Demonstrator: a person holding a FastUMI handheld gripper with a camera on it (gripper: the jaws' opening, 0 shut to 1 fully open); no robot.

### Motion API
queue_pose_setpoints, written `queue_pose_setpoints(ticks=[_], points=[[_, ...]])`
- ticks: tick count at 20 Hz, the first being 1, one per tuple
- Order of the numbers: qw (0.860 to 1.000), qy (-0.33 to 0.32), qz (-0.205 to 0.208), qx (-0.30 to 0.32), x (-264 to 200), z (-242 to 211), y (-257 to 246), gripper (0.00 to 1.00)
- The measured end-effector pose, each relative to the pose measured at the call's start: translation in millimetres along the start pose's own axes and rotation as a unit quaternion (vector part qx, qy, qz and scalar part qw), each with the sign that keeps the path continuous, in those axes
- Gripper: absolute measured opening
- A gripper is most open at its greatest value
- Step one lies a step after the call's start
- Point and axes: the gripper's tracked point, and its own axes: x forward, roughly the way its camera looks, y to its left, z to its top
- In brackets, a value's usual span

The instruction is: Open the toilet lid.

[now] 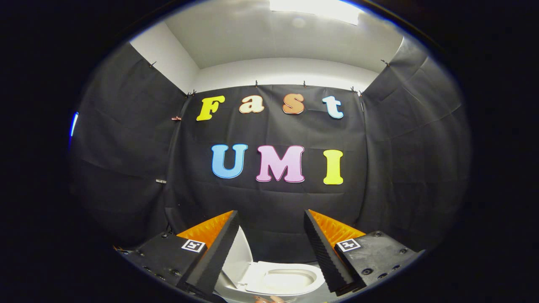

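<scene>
Black cloth wall (273, 198) on three sides, creased, clipped along the top; white wall band and ceiling above, with a bright ceiling light (313, 9) at 12 o'clock. Gripper (269, 219) spread wide, fingers pinching nothing. Low between the fingers, at 6 o'clock, white toilet (290, 290) with seat (278, 281) down flat, oval bowl opening running 9 to 3. Toilet lid (238, 259) raised, standing upright at the seat's 9 o'clock side, just beside the left finger (219, 248), long axis 12 to 6.

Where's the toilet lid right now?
In the gripper view, the toilet lid stands raised beside the seat, below and between the open tongs, touching neither finger.
</scene>
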Motion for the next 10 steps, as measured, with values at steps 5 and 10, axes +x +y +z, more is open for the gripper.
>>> queue_pose_setpoints(ticks=[5,10], points=[[1.0,0.003,-0.001,0.001,-0.9,-1.6,0.0,0.97],[1.0,0.004,0.0,0.003,-1.5,-2.3,-0.8,0.97]])
